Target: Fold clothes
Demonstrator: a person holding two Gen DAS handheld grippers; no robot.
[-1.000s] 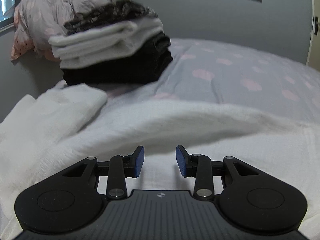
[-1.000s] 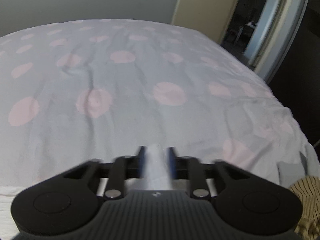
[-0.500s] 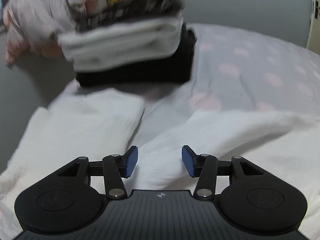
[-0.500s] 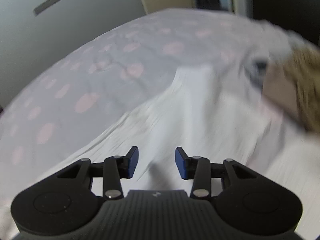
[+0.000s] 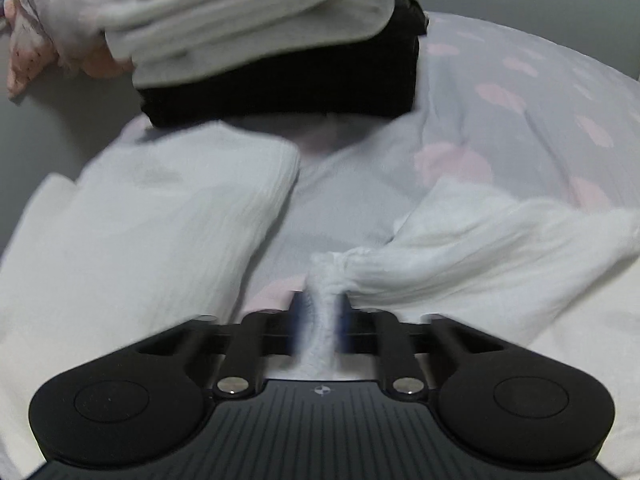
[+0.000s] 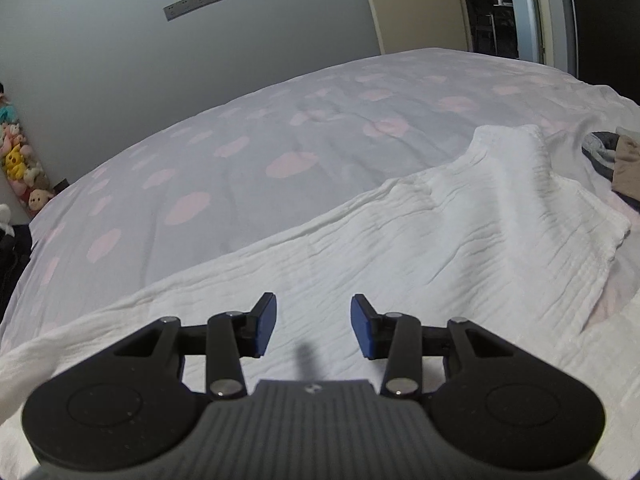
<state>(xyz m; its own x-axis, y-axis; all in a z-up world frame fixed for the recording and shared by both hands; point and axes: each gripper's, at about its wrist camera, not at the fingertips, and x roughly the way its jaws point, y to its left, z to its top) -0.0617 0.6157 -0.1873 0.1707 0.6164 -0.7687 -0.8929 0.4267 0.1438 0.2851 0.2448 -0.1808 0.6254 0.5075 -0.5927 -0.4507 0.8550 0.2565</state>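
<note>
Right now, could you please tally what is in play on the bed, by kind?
Grippers: 2, the left gripper, jaws closing with the white garment between them, and the right gripper, open above it
White garment: 1
Stack of folded clothes: 1
Total: 4

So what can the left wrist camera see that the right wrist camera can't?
Only the left wrist view shows the stack of folded clothes and the left gripper, jaws closing on a bunched bit of white garment. Only the right wrist view shows the right gripper open, a door and plush toys. Both show the white garment and spotted bedsheet.
</note>
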